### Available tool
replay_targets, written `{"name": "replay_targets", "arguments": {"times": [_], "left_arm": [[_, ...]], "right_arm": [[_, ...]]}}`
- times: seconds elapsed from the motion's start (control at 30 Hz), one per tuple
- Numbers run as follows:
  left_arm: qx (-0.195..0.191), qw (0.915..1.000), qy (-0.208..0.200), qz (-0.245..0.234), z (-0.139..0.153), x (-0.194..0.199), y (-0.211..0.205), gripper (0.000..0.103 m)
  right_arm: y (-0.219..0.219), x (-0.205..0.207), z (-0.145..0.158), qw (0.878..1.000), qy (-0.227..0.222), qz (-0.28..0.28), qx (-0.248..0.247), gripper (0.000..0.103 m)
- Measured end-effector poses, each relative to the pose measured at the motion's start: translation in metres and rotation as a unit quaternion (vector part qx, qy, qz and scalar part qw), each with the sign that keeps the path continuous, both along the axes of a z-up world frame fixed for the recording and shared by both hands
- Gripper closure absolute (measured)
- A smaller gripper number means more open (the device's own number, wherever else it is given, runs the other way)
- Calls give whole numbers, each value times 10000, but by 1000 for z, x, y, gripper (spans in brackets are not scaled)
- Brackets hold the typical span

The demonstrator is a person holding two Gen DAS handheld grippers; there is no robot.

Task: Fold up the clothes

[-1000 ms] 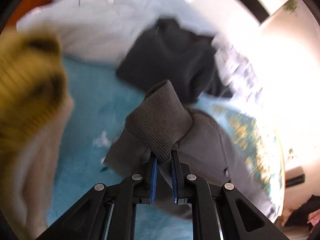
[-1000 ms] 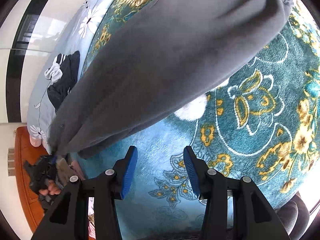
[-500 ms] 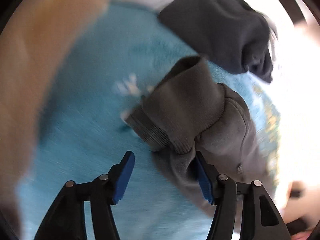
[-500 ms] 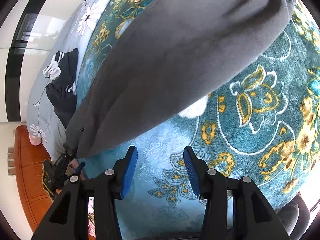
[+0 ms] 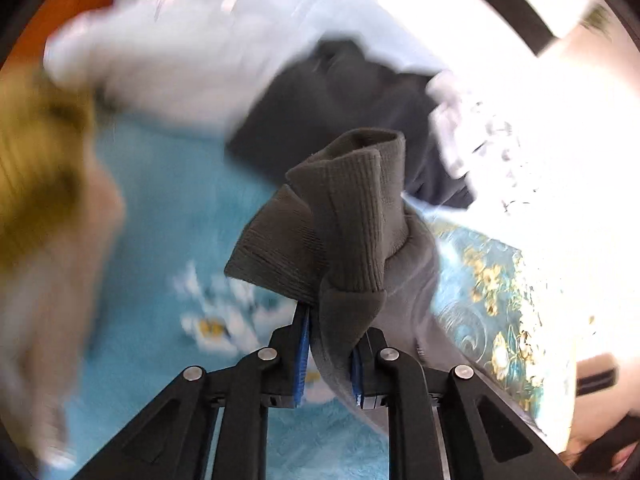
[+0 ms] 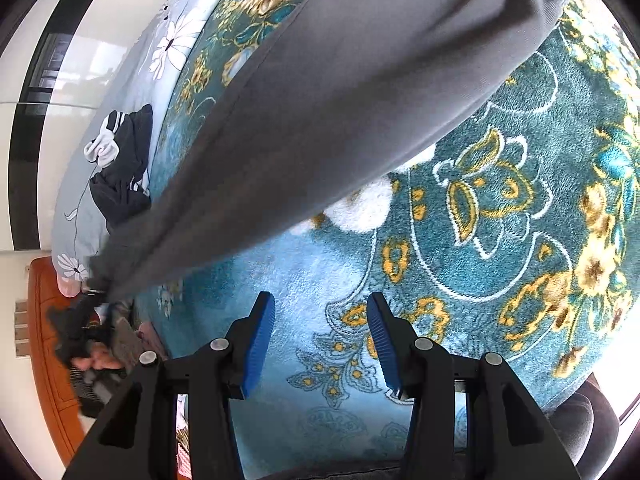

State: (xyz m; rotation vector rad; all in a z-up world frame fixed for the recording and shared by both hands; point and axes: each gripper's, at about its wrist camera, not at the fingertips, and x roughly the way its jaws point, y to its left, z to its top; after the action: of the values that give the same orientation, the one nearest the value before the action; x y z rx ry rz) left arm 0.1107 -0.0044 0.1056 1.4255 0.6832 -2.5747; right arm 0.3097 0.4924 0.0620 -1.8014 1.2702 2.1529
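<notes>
Grey ribbed-cuff sweatpants (image 5: 352,220) are clamped in the left gripper (image 5: 328,360).
The right gripper (image 6: 320,344) is held released — above the teal floral blanket (image 6: 500,220).

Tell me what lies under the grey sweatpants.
Under the grey sweatpants lies the teal floral blanket, gold and white flowers showing beside them. Whatever sits directly beneath the fabric is covered.

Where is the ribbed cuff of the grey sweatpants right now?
Left wrist view, centre: the ribbed cuff bunches just above the left gripper, which clamps it.

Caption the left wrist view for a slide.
Left gripper shut on grey sweatpants ribbed cuff above the teal blanket.
</notes>
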Motion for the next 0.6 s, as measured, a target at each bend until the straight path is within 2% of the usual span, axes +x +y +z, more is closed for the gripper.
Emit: {"name": "replay_targets", "arguments": {"times": [0.1, 0.2, 0.3, 0.37, 0.43, 0.6], "left_arm": [[-1021, 9947, 21, -124, 20, -3, 1, 85], [-1587, 9862, 56, -477, 30, 0, 17, 85], [-2186, 9686, 414, -1109, 43, 7, 67, 84], [-2548, 9488, 671, -1743, 46, 12, 120, 84], [-2873, 9244, 880, -2350, 45, 20, 172, 84], [-3543, 8541, 1082, -3650, 13, 56, 284, 83]], "right_arm": [[0, 4, 1, 9999, 74, -73, -55, 54], [-1, 4, 1, 9999, 98, -77, -90, 54], [-4, 1, 1, 9999, 100, -34, -114, 54], [-6, 0, 3, 9998, 150, -26, -130, 54], [-4, 2, 4, 9997, 186, -52, -123, 54], [10, 19, 1, 9993, 132, -340, -107, 54]]}}
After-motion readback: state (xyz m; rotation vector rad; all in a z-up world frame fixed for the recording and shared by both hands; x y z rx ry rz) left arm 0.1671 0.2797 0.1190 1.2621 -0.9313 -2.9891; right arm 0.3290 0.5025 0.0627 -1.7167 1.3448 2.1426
